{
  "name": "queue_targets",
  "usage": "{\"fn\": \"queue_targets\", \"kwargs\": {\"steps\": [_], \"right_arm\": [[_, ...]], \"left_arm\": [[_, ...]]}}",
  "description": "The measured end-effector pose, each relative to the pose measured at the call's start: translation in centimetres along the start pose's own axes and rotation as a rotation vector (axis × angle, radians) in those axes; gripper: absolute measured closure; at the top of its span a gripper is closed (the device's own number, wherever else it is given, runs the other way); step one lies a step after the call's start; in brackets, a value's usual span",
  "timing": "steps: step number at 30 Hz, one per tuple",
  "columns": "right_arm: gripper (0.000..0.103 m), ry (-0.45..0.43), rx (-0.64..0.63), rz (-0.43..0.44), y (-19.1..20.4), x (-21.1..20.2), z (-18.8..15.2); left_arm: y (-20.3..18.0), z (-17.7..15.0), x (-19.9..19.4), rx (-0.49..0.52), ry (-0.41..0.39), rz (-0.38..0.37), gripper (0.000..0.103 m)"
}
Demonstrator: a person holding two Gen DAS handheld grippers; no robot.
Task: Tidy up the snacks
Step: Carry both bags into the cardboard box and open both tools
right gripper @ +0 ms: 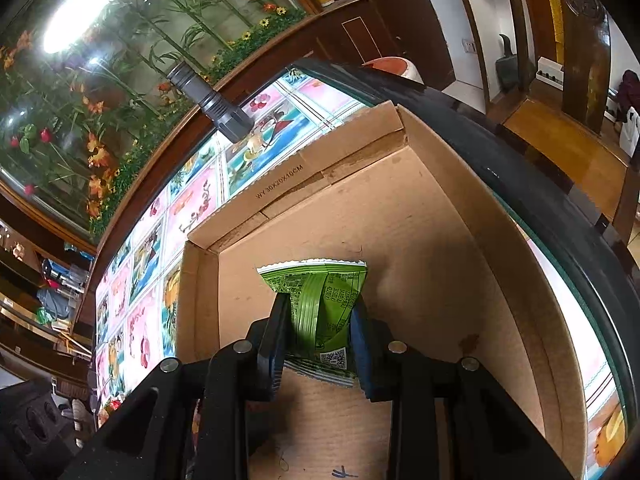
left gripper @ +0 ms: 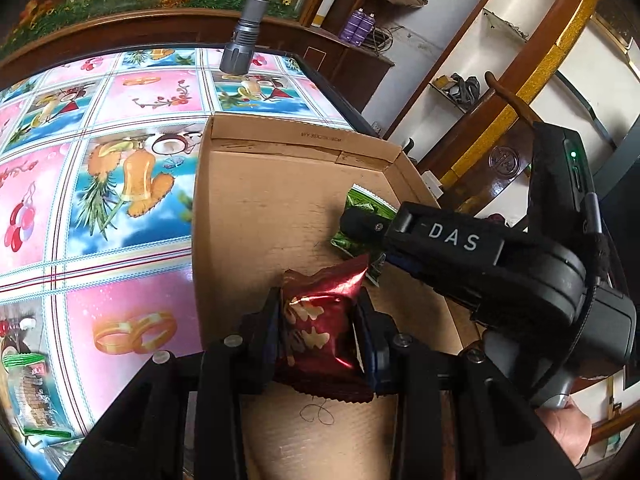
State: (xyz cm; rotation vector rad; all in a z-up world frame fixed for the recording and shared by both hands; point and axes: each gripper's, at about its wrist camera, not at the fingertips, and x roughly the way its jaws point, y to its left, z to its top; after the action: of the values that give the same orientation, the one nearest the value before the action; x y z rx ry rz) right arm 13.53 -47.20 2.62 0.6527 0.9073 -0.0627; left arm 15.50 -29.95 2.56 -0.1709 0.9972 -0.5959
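Left gripper (left gripper: pixel 320 334) nearest lens, fingers closed on red snack packet (left gripper: pixel 320 320), held over cardboard box (left gripper: pixel 272 200) floor at 6 o'clock

Right gripper (right gripper: pixel 320 334) closed on green snack packet (right gripper: pixel 322 304), above box floor toward far right corner, 2 o'clock from red packet in left view

Step, as judged: both packets over box, about to be dropped in

Next: lower each, open fingers, keep packets side by side, not stacked

More snack packets (left gripper: pixel 30 392) on table (left gripper: pixel 132 184) at 8 o'clock; flashlight (left gripper: pixel 244 36) at 12
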Motion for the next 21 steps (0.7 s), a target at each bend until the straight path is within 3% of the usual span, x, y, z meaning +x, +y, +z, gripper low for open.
{"fn": "queue_targets", "kwargs": {"steps": [15,21], "right_arm": [[0.071,0.006,-0.004,-0.027,0.52,-0.21,-0.24],[0.069,0.011,0.004,-0.034,0.35,-0.29,-0.19]], "left_arm": [[0.09,-0.01,-0.02,-0.002,0.001,0.004,0.069],[0.17,0.10,-0.06,-0.014,-0.009,-0.018,0.059]]}}
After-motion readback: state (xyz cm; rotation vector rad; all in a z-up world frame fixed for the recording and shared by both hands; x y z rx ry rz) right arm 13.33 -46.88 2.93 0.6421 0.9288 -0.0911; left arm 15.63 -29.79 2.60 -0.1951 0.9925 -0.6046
